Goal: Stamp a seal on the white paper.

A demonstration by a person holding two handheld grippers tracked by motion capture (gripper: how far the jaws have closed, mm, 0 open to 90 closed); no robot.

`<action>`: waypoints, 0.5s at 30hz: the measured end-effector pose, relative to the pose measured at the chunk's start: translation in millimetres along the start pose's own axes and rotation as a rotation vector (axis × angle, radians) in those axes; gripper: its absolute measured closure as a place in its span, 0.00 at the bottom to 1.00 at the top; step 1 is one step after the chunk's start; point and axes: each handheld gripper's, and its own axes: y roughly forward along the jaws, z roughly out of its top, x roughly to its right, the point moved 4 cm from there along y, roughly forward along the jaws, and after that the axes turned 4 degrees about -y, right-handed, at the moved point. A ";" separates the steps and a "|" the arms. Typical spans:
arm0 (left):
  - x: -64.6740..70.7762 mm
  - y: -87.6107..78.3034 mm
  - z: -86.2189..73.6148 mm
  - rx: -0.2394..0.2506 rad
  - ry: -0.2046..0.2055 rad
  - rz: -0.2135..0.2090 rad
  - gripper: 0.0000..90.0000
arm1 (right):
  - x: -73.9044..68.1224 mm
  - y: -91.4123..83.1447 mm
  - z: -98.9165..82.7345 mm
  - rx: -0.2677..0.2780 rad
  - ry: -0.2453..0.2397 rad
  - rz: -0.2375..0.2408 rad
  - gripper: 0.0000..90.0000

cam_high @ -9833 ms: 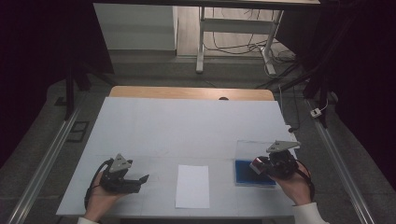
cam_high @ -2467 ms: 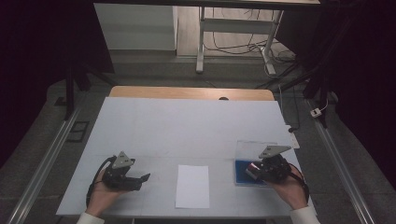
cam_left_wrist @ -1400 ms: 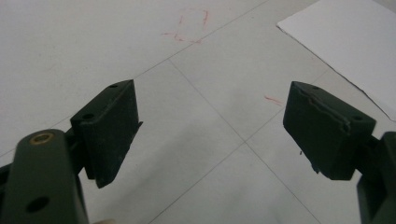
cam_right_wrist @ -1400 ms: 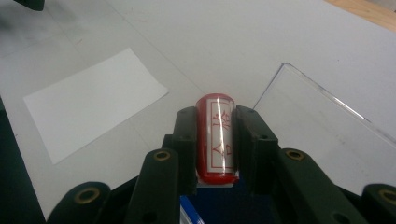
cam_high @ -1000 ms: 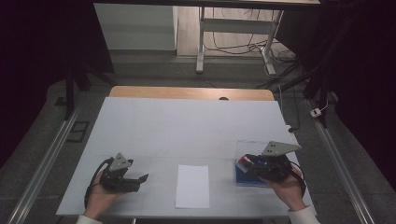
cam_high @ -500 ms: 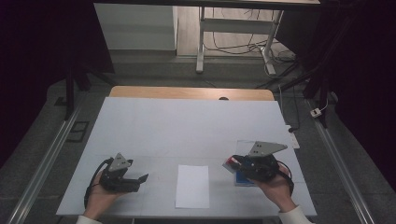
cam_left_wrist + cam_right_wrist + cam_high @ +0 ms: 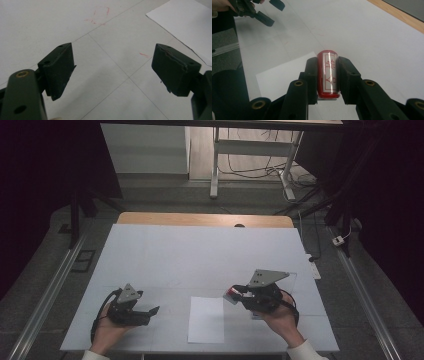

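Observation:
My right gripper is shut on a red cylindrical stamp, whose white face bears red characters. It hovers just right of the white paper sheet near the table's front edge. My left gripper rests open at the front left with nothing between its jaws, and the sheet's corner lies off to its right. In the right gripper view the left gripper appears at the far upper left.
The white table top has thin grid lines and faint red marks. A clear case edge peeks out behind the right gripper. A wooden strip runs along the far edge. Metal rails flank the table.
My right gripper has carried the stamp leftward, off the blue pad and up to the paper's right edge. The left gripper has stayed where it was.

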 end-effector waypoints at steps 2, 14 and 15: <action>0.4 0.9 0.0 0.000 0.000 0.000 0.21 | -2.6 4.0 3.7 0.001 -0.006 0.009 0.78; 4.2 0.8 2.6 0.000 0.023 0.000 0.20 | -17.5 34.3 13.0 -0.049 -0.042 0.048 0.78; 4.2 0.9 3.0 0.001 0.025 0.001 0.20 | -19.0 36.3 13.5 -0.049 -0.048 0.051 0.78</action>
